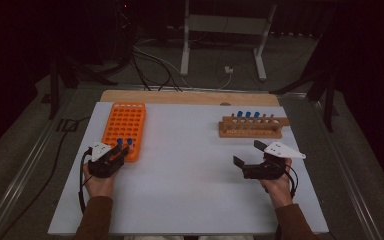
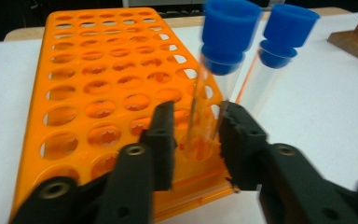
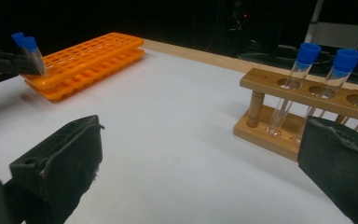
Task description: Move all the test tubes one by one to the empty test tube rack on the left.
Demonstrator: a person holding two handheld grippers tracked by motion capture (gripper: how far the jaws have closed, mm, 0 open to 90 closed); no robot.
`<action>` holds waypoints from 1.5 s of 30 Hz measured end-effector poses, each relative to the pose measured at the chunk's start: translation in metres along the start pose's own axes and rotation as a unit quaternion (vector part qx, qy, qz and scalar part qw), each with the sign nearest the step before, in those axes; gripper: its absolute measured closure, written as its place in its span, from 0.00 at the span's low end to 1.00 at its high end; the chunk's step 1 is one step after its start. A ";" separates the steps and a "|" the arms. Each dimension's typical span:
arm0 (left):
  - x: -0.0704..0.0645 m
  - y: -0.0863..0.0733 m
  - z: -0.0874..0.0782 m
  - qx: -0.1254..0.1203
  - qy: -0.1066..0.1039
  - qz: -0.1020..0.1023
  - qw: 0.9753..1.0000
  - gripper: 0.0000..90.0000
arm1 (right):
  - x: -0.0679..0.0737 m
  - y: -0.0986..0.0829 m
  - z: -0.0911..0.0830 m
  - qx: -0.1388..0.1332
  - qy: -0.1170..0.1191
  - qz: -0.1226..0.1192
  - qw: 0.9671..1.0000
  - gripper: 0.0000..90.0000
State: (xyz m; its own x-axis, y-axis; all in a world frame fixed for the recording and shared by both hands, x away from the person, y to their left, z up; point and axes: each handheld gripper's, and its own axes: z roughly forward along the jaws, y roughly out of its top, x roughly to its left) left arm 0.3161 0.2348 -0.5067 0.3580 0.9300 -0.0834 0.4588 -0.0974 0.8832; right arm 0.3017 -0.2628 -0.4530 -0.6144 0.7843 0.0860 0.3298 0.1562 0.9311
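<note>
Nearest, the person's 2 forearms came in from the near edge of the white table (image 1: 190, 190), 1 gripper in each hand. The left gripper (image 2: 193, 135) sat at the near right corner of the orange rack (image 2: 88, 93), its jaws standing on either side of a clear tube (image 2: 209, 88) with a blue cap. The tube stood in a near-corner hole, tilted a little, and the pads looked close to the glass; whether they were actually pressing it I could not tell, because the picture was blurred there. A 2nd capped tube (image 2: 270, 70) stood just beside it to the right.

Over on the right side, the right gripper (image 1: 252, 160) hovered above bare table with its jaws spread wide and nothing between them.

Farther back on the right stood a wooden rack (image 3: 307, 93), well apart from the orange one, holding 3 more blue-capped tubes (image 3: 291, 79) in its far row.

Judging from the look of them, these tubes were light, stiff and brittle, with smooth walls that could slip between hard pads. A hold on the glass just below the cap seemed best, with a gentle squeeze, and a straight lift along the tube's own line so that it would not bind in the hole or crack.
</note>
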 end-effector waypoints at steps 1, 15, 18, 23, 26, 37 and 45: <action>0.001 0.000 -0.001 0.002 0.000 -0.003 1.000 0.69 | 0.000 0.000 0.000 0.000 -0.001 0.001 1.000 0.00; 0.002 0.004 -0.037 -0.032 -0.024 -0.041 0.998 0.25 | -0.002 0.000 0.000 -0.002 -0.005 0.005 1.000 0.00; 0.000 0.003 -0.047 -0.044 -0.025 -0.048 0.998 0.18 | -0.003 0.000 0.000 0.002 -0.008 0.007 1.000 0.00; -0.006 0.003 -0.061 -0.046 -0.007 -0.025 0.999 0.02 | -0.001 0.000 0.002 0.006 -0.009 0.003 1.000 0.00; -0.009 0.002 -0.069 -0.044 0.013 0.000 0.999 0.01 | -0.001 0.000 0.003 0.011 -0.014 0.003 1.000 0.00; -0.011 -0.007 -0.080 -0.058 0.034 -0.003 0.998 0.01 | -0.019 0.009 -0.002 0.004 -0.038 0.015 0.999 0.00; -0.015 -0.009 -0.078 -0.064 0.048 -0.004 0.997 0.01 | -0.036 0.028 0.002 0.011 -0.053 0.008 0.998 0.01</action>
State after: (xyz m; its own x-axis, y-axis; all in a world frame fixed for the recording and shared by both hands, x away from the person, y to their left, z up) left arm 0.2431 0.2499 -0.4770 0.2731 0.9606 -0.0520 0.3518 -0.0494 0.9348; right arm 0.3344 -0.2858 -0.4302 -0.5301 0.8457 0.0613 0.3556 0.1561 0.9215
